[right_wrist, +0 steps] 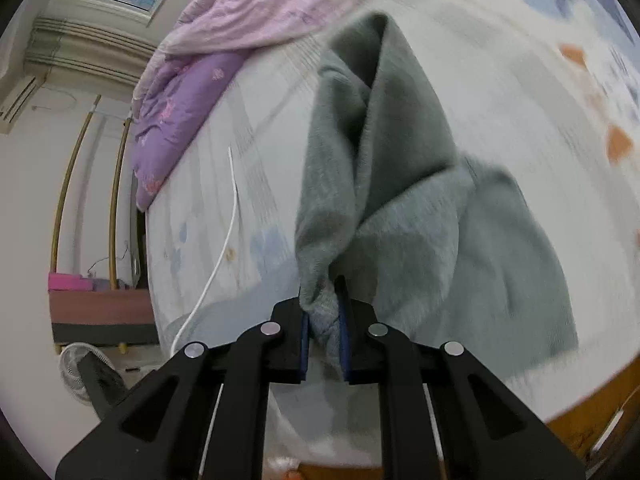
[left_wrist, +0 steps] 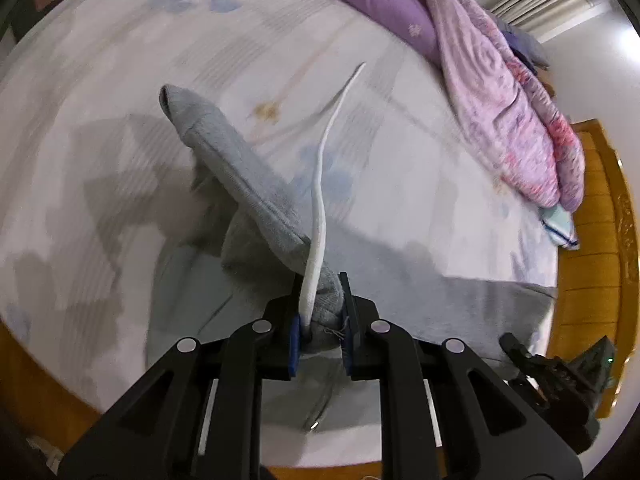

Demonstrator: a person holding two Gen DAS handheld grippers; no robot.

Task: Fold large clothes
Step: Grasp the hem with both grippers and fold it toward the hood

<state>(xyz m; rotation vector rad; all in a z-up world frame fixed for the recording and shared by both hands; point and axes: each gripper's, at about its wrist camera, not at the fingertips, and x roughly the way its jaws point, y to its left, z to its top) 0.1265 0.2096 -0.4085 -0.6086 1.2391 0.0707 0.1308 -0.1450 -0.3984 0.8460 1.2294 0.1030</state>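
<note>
A grey hooded sweatshirt [left_wrist: 240, 184] hangs over the bed. My left gripper [left_wrist: 320, 312] is shut on a bunch of its grey cloth, with the white drawstring [left_wrist: 320, 184] running up from between the pads. A sleeve with its cuff [left_wrist: 176, 100] stretches away to the upper left. My right gripper [right_wrist: 323, 312] is shut on another bunch of the same sweatshirt [right_wrist: 384, 168], which hangs in folds in front of it. The drawstring also shows in the right wrist view [right_wrist: 228, 232], at the left.
The bed sheet [left_wrist: 100, 60] is white with faint flowers. A pink and purple quilt [left_wrist: 500, 92] lies piled along the far side; it also shows in the right wrist view [right_wrist: 192, 92]. A wooden bed frame [left_wrist: 596, 240] edges the mattress. A floor fan [right_wrist: 86, 372] stands beside the bed.
</note>
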